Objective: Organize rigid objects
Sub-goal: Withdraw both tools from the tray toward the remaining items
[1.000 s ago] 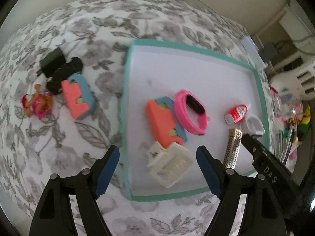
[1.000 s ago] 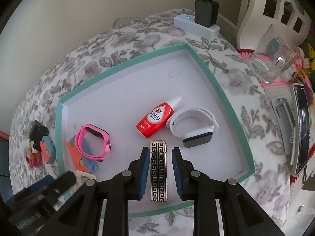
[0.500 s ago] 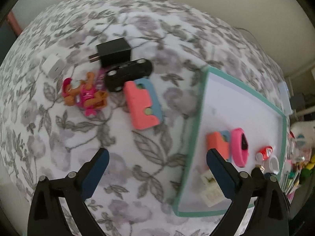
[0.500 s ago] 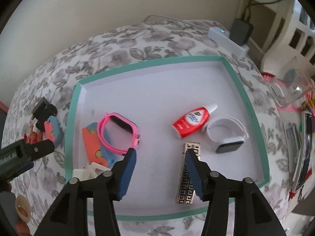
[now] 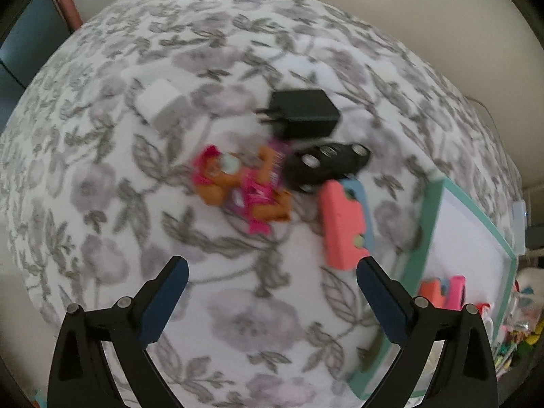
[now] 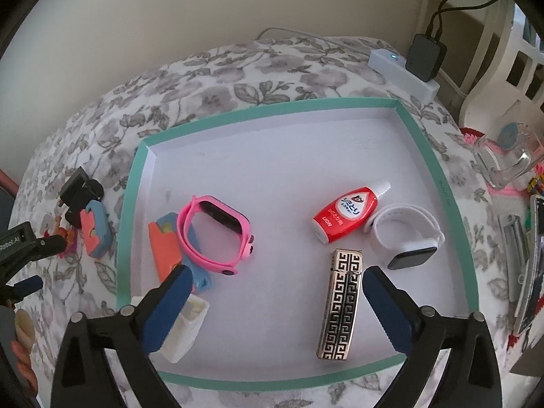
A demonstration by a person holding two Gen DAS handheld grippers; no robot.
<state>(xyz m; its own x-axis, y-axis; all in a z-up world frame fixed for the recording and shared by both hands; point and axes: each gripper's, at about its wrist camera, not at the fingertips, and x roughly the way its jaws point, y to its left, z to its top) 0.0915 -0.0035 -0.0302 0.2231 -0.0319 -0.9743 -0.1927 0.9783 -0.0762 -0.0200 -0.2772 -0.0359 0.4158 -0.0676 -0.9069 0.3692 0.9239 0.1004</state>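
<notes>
left wrist view shows the left gripper [image 5: 272, 280] gaping wide and empty, with the coral-and-blue block [image 5: 343, 224] just ahead of its right jaw outside the teal tray [image 5: 421, 224], so centre the jaws on its long sides before closing, while the equally wide, empty right gripper [image 6: 273, 289] hovers over the patterned lighter [image 6: 341, 304] inside its right jaw, beyond which is a red "lion" bottle [image 6: 346, 214].

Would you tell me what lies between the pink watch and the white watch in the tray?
The red bottle lies between the pink watch and white watch, seen from the right wrist.
</notes>
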